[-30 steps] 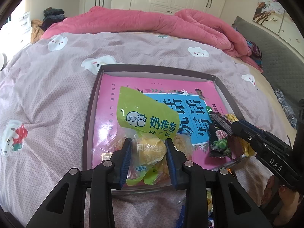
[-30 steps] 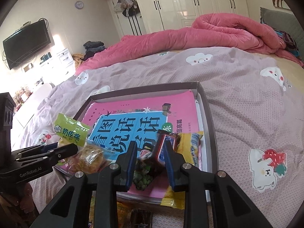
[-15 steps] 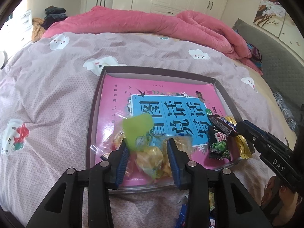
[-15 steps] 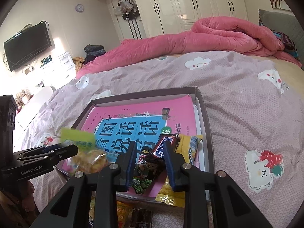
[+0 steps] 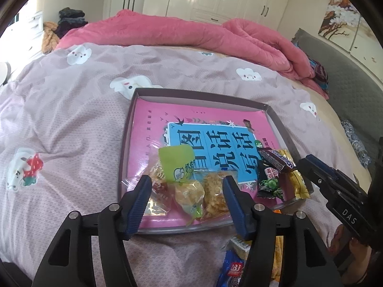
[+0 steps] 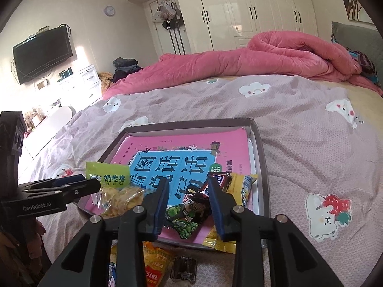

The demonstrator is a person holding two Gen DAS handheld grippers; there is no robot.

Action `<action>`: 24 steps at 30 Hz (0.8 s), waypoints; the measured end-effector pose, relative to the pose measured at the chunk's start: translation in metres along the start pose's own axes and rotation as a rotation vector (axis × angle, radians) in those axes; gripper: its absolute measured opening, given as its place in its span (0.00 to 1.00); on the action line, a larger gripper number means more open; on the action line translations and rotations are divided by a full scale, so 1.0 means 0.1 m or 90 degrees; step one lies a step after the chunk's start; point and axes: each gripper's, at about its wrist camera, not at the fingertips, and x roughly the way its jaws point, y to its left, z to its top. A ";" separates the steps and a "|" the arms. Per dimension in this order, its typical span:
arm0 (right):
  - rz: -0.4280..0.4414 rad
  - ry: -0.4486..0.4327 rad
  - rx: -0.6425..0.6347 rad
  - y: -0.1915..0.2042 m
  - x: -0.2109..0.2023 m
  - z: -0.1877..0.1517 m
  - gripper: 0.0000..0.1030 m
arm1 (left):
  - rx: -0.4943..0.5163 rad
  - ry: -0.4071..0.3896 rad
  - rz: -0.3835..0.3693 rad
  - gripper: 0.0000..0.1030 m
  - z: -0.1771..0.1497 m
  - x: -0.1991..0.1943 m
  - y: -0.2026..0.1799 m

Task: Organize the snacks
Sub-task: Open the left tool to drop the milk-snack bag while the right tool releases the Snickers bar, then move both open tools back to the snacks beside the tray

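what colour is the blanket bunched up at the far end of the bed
Pink blanket, clearest in the right wrist view.

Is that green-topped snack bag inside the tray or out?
Inside: the green-topped bag lies on the pink book within the tray.

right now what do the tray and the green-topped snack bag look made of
Tray: probably cardboard, matte grey-brown, with thin folded walls and sharp corners. Snack bag: thin plastic film, clear and glossy below a printed green top; it crinkles and shows the snacks inside.

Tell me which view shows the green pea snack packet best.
The right wrist view: the green pea snack packet lies close, between the opening right gripper fingers, its cartoon print readable. The left wrist view shows it smaller, off right in the tray.
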 end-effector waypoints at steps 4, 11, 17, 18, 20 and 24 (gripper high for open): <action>-0.006 0.001 -0.004 0.02 -0.03 -0.02 0.42 | 0.002 -0.004 0.001 0.64 -0.01 -0.06 0.01; -0.014 -0.004 -0.005 0.02 -0.14 -0.05 0.46 | 0.018 -0.004 -0.001 0.67 -0.10 -0.19 -0.04; -0.021 -0.009 -0.001 0.02 -0.24 -0.07 0.50 | 0.032 -0.001 -0.012 0.69 -0.16 -0.28 -0.11; -0.022 -0.009 -0.001 0.03 -0.26 -0.08 0.50 | 0.035 -0.001 -0.012 0.69 -0.18 -0.29 -0.12; -0.025 -0.009 -0.001 0.03 -0.29 -0.10 0.50 | 0.041 0.001 -0.016 0.71 -0.20 -0.32 -0.15; -0.031 -0.004 -0.001 0.04 -0.33 -0.14 0.51 | 0.047 0.011 -0.022 0.73 -0.24 -0.35 -0.17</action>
